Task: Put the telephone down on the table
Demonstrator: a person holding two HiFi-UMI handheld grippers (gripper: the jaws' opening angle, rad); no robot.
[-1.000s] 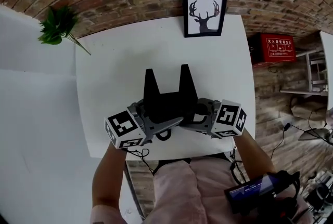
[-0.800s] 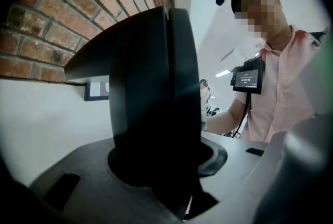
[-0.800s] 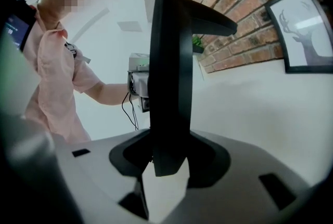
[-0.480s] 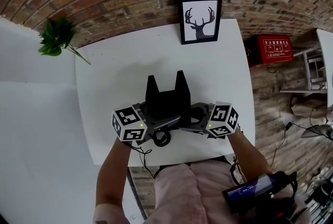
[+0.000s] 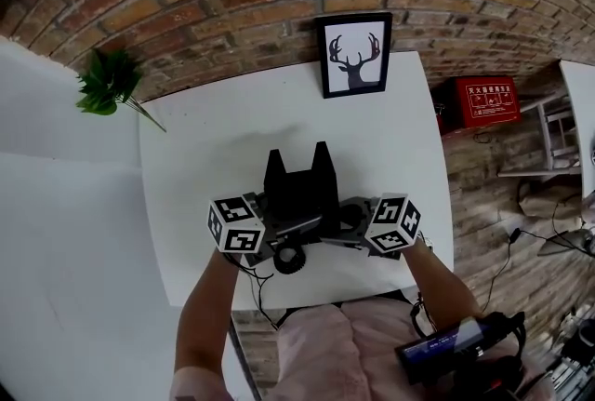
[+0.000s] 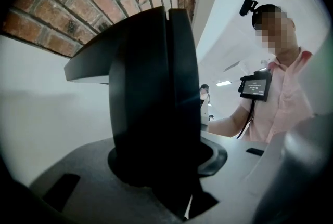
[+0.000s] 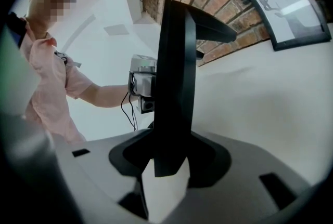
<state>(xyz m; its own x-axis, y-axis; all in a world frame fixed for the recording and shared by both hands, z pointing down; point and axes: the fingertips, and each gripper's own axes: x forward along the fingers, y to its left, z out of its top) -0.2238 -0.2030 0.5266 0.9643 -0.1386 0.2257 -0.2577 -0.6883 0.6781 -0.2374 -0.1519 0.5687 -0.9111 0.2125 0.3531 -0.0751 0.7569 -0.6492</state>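
Observation:
The telephone (image 5: 299, 190) is a black body with two upright prongs at its far end, over the near middle of the white table (image 5: 204, 139). My left gripper (image 5: 279, 222) is shut on its left edge and my right gripper (image 5: 337, 220) is shut on its right edge. In the left gripper view the dark telephone (image 6: 151, 93) fills the gap between the jaws. The right gripper view shows the telephone (image 7: 174, 77) as a thin edge pinched between the jaws, with white table beneath. Whether it touches the table I cannot tell.
A framed deer picture (image 5: 353, 53) leans against the brick wall at the table's far edge. A green plant (image 5: 110, 83) hangs at the far left corner. A red box (image 5: 491, 100) sits right of the table. The table's near edge runs just behind the grippers.
Both grippers have sunk toward the table with the telephone still between them, and both have rolled a little. The grips look the same.

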